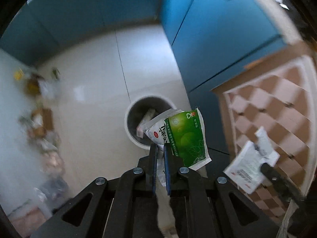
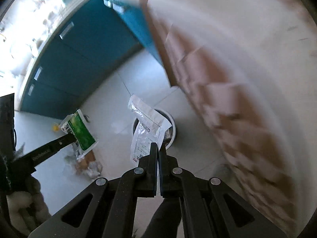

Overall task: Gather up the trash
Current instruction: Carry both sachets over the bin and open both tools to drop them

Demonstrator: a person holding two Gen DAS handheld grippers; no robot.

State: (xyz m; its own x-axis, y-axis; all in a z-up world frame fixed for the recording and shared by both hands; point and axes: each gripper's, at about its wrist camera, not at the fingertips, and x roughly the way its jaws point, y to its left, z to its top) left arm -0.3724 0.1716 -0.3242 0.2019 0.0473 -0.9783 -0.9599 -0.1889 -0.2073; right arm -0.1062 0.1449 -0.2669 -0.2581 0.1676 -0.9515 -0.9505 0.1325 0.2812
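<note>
My left gripper point(image 1: 160, 148) is shut on a green and white sachet point(image 1: 184, 136), held above a round white-rimmed bin point(image 1: 130, 117) on the floor; the bin holds some trash. My right gripper point(image 2: 158, 146) is shut on a white printed packet point(image 2: 146, 127), held above the same bin point(image 2: 172, 126). The right gripper with its packet point(image 1: 249, 168) also shows at the right of the left wrist view. The left gripper with the green sachet point(image 2: 81, 130) shows at the left of the right wrist view.
Blue cabinets point(image 1: 208, 39) stand beside the bin. A brown and white checkered box or cloth point(image 1: 277, 109) is close on the right. Loose trash lies on the pale floor at the left point(image 1: 39, 123) and below the left gripper point(image 2: 87, 164).
</note>
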